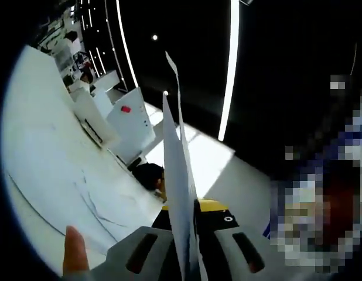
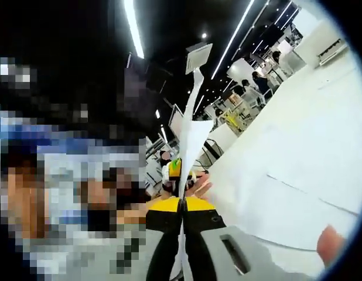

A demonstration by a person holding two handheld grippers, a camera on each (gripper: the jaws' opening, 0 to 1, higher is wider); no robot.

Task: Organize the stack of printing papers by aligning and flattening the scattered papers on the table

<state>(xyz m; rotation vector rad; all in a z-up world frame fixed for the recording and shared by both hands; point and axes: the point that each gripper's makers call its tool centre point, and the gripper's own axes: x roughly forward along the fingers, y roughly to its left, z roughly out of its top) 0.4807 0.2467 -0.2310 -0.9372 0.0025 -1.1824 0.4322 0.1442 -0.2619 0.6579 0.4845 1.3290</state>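
- The left gripper (image 1: 190, 257) is clamping a sheaf of paper (image 1: 178, 193) edge-on between its jaws; the sheets are rising upright from the grip toward the dark ceiling.
- The right gripper (image 2: 182, 246) is pinching the same kind of sheaf of paper (image 2: 191, 140), seen as a thin white blade standing straight up from closed jaws.
- In my judgement both grips are holding the papers lifted off the surface and on edge, so that the edges can be knocked level before the stack is laid flat.
- A fingertip (image 1: 74, 252) is showing beside the left gripper's body, and another fingertip (image 2: 330, 243) is showing at the lower right of the right gripper view.
- The white table (image 1: 46, 175) is lying to the side in the left gripper view, with faint sheet outlines on it; further loose sheets (image 2: 292, 205) are lying flat on the table in the right gripper view, not yet gathered.
- Ceiling strip lights (image 1: 229, 70) and distant furniture are standing well apart from the work.
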